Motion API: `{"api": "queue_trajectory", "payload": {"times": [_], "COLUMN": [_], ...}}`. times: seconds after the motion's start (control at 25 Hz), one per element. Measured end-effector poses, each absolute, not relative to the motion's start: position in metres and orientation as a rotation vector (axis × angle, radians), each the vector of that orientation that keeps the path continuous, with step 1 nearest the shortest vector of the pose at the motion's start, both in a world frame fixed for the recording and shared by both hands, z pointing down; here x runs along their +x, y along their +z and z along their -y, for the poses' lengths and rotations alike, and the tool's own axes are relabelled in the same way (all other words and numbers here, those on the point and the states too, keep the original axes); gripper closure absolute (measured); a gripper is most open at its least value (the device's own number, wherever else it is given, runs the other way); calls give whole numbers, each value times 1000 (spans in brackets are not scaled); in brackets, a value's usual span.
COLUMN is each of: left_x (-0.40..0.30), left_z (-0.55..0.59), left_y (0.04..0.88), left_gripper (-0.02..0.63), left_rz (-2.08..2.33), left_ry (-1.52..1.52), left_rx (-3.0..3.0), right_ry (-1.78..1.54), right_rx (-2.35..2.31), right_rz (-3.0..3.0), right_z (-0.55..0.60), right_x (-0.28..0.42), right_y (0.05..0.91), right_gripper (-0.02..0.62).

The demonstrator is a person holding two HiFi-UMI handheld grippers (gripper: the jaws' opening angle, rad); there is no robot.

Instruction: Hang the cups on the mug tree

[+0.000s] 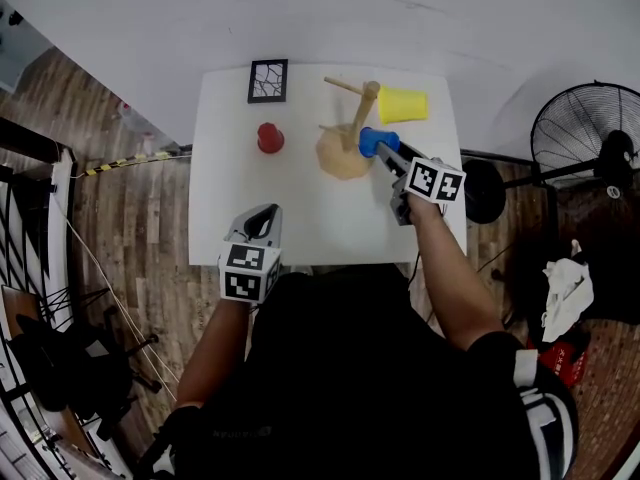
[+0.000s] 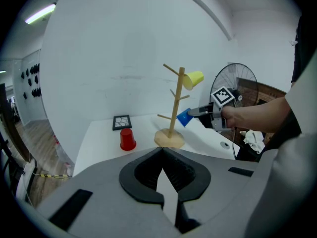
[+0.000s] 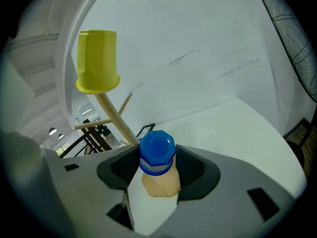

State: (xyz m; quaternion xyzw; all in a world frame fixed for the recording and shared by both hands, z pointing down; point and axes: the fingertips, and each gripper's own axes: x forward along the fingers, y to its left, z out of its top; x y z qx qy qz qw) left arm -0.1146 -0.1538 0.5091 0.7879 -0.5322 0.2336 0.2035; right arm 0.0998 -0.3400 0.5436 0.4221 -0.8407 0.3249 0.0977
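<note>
A wooden mug tree [image 1: 345, 140] stands on the white table [image 1: 300, 218], with a yellow cup [image 1: 403, 104] hung on an upper right peg. My right gripper [image 1: 385, 153] is shut on a blue cup [image 1: 371, 141], which it holds close against the tree's lower right side. In the right gripper view the blue cup [image 3: 157, 150] sits between the jaws, bottom towards the camera, above the tree's base [image 3: 161, 185], with the yellow cup [image 3: 97, 61] up to the left. A red cup [image 1: 270, 138] stands upside down on the table, left of the tree. My left gripper [image 1: 262, 230] hovers shut and empty at the table's front edge.
A black-framed square tile [image 1: 268, 80] lies at the table's back left. A standing fan [image 1: 590, 138] is on the floor to the right of the table. A white wall runs behind the table, and wood floor lies to the left.
</note>
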Motion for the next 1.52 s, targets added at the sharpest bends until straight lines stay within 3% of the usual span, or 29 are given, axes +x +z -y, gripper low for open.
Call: {"api": "queue_trajectory", "payload": {"times": [0.84,1.08,1.36,1.52], "left_x": [-109,-106,-101,-96], "left_z": [153,154,157,156], "left_y": [506,504,505,508], "left_gripper": [591,589,590,589], "left_rz": [1396,1348,1295,1269], "left_ry": [672,666,675,696], "left_rx": [2282,2344,2369,2387], "right_ry": [772,747,646,610], "right_rx": [1310,1252,1143,1104], "right_rz": [2474,2562,2507,2513], "right_z": [299,252,202,180], "right_x": [110,85,56,44], "right_y": [520,504,524,526], "right_gripper": [377,462,492,547]}}
